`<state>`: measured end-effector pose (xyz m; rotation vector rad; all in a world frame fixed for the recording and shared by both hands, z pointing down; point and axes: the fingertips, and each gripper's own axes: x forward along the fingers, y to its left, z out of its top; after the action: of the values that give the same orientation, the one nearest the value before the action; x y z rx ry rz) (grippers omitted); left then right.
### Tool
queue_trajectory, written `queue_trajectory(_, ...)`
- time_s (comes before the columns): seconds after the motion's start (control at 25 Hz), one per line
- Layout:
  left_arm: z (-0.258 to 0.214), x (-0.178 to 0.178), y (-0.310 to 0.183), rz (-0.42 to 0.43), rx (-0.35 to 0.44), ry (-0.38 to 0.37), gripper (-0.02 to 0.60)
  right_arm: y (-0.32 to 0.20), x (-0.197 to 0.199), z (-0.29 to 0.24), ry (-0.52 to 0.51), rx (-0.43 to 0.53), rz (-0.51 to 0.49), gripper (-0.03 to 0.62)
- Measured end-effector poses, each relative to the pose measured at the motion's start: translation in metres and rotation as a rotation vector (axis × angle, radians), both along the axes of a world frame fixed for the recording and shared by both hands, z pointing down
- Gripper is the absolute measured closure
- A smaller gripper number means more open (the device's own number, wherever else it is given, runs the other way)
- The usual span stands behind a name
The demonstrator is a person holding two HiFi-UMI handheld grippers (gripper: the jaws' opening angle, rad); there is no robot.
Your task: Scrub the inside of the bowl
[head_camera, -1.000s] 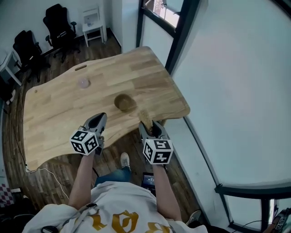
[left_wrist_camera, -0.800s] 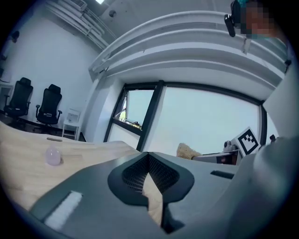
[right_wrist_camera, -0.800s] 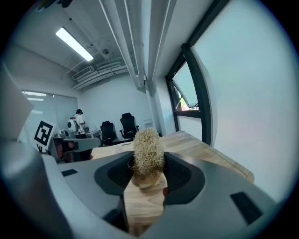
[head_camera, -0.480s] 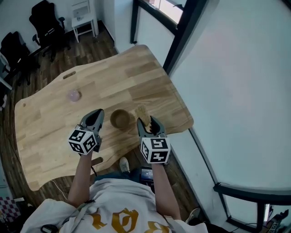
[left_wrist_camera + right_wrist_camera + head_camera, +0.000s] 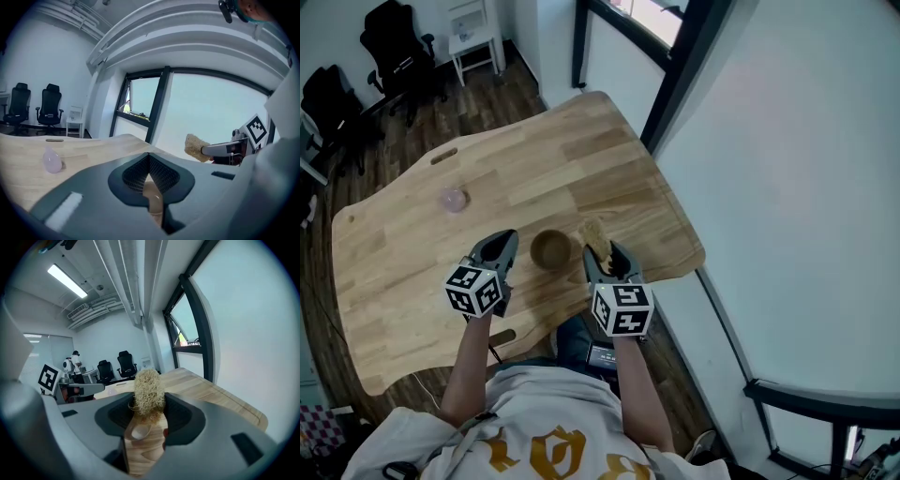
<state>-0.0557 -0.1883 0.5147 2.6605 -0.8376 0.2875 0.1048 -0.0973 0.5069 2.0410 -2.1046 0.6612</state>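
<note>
The tan fibrous scrub pad (image 5: 149, 390) is pinched in the right gripper (image 5: 607, 258). The left gripper (image 5: 499, 247) is closed and empty. The small brown wooden bowl (image 5: 550, 248) sits between them, unscrubbed. Next, I'd guess, the pad dips inside.

Bright, even daylight pours through the tall window (image 5: 206, 112) onto the wooden table (image 5: 516, 178), leaving only faint, soft shadows. A ceiling strip light (image 5: 68, 281) glows white. Both gripper views bulge like fisheyes, with dark corners and a blurred foreground.

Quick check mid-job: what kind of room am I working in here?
Most likely an office: black swivel chairs, a wooden desk, and a big dark-framed window.
</note>
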Motion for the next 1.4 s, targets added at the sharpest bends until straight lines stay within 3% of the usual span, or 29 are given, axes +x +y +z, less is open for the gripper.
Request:
queue_trajectory(0.2,0.013,-0.008,-0.011,-0.015,-0.019,-0.030,0.578,-0.011,-0.006,0.012,-0.006,-0.021,-0.024,0.413)
queue_trajectory(0.36,0.044,-0.009,-0.011,-0.001,-0.088,-0.087,0.578,-0.013,-0.011,0.022,0.004,-0.038,-0.046,0.413)
queue_trajectory(0.6,0.078,-0.005,-0.002,0.030,-0.187,-0.116,0.578,-0.013,-0.010,0.046,-0.020,-0.086,-0.047,0.413)
queue_trajectory(1.0,0.110,-0.007,0.001,0.028,-0.273,-0.150,0.575,-0.009,-0.025,0.075,-0.001,-0.167,-0.107,0.413)
queue_trajectory(1.2,0.131,0.004,0.004,0.056,-0.366,-0.150,0.504,-0.009,-0.032,0.086,0.002,-0.197,-0.139,0.413)
queue_trajectory(1.4,0.143,0.011,-0.003,0.043,-0.420,-0.132,0.480,-0.011,-0.036,0.092,0.010,-0.209,-0.164,0.413)
